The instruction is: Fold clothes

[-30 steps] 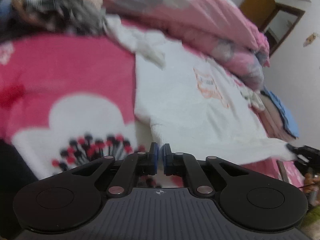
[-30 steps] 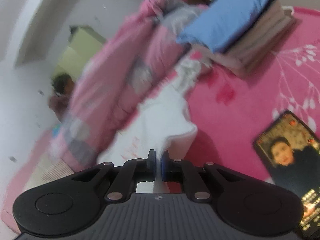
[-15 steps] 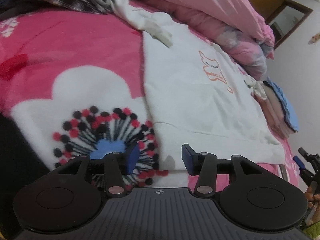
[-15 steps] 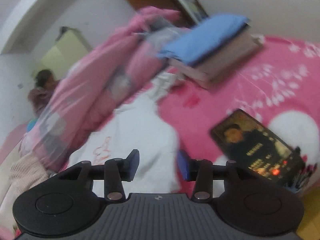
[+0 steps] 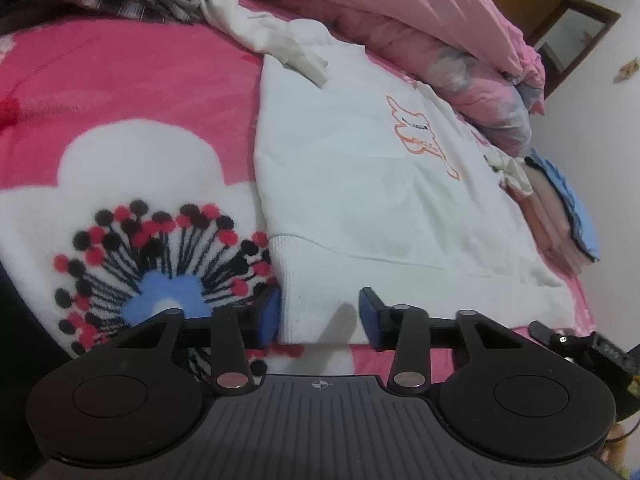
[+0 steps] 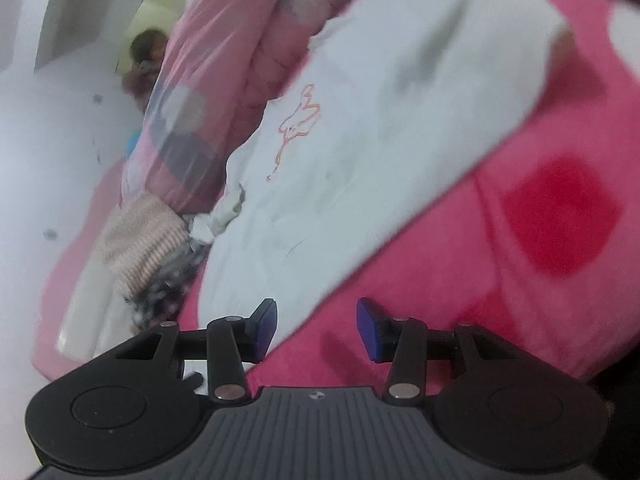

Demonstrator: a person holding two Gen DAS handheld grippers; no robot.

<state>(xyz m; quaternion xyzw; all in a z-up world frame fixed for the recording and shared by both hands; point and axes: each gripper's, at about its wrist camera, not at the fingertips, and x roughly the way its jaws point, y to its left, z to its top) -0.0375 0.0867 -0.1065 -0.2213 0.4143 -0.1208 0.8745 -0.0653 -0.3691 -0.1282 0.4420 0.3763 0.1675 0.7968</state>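
White sweatshirt (image 5: pixel 360 184) lies flat on the pink bed (image 5: pixel 120 92); the left gripper (image 5: pixel 318 316) is closing, hem corner between its fingers, unpinched. Right wrist view: the right gripper (image 6: pixel 316 330) stands apart over the sweatshirt's edge, gripping nothing.

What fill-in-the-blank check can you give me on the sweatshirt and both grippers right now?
1. The white sweatshirt lies spread on a ____ blanket.
2. The print on its chest is outlined in ____.
3. The ribbed hem corner lies between the fingers of the ____ gripper, whose jaws are closing.
4. The right gripper holds ____.

Missing words: pink; orange; left; nothing
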